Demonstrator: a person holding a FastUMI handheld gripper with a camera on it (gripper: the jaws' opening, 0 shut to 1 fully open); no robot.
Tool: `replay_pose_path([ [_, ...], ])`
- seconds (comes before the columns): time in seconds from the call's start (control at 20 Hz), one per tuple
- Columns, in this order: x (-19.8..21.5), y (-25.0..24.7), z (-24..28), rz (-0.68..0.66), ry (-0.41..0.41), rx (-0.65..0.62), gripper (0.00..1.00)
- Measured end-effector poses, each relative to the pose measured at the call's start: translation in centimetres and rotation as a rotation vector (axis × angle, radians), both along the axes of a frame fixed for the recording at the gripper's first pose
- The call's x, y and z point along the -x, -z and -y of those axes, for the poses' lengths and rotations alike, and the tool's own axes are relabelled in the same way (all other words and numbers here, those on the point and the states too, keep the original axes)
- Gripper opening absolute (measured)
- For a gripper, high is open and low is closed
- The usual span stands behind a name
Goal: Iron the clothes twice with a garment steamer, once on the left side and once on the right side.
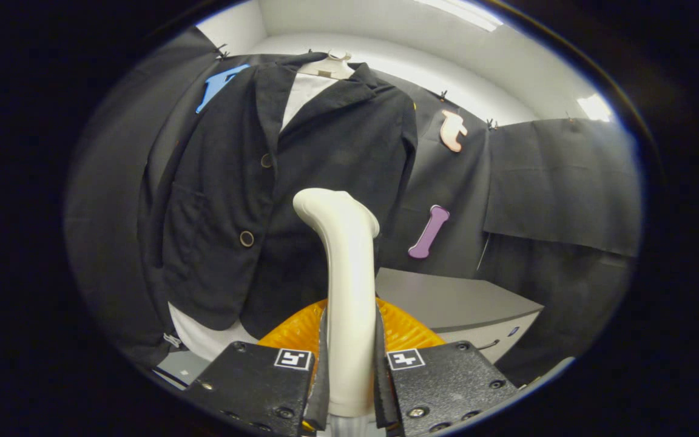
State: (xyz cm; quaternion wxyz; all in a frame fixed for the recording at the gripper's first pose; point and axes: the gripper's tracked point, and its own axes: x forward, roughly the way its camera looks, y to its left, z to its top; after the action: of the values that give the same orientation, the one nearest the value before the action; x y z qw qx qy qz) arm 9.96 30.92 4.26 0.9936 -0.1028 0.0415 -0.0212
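- Gripper view: the hand-held gripper has its two black fingers pressed against the sides of a cream-white garment steamer, one finger on each flank of the handle, so the steamer is pinched between them.
- The steamer's handle rises straight up from between the fingers and bends at the top toward the left, ending in a rounded head that points at the clothes.
- Each finger carries a small square black-and-white marker on its upper face, close to the steamer handle.
- Just behind the handle, low down and beyond the fingers, sits an orange ribbed object; what it is cannot be told from here.
- The clothes are a dark jacket hanging on a pale hanger against the booth's black cloth wall, beyond the steamer and mostly to its left.
- The jacket hangs front-on, lapels open at the top over a white garment underneath; the white hem also shows below the jacket's lower edge.
- Two round buttons lie down the jacket's front, one above the other.
- The steamer head is in front of the jacket's lower middle, right of the lower button; whether it touches the fabric cannot be told.
- To the right of the steamer and beyond the fingers stands a grey tabletop, with the cloth wall behind it.
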Motion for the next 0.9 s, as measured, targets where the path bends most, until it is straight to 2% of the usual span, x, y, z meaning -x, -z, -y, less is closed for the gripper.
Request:
replay_pose_path([
  [0.35,2.2,4.3,0.0,-0.062,-0.017,0.033,0.32],
  [0.9,3.9,15.4,0.6,-0.316,-0.035,0.047,0.32],
])
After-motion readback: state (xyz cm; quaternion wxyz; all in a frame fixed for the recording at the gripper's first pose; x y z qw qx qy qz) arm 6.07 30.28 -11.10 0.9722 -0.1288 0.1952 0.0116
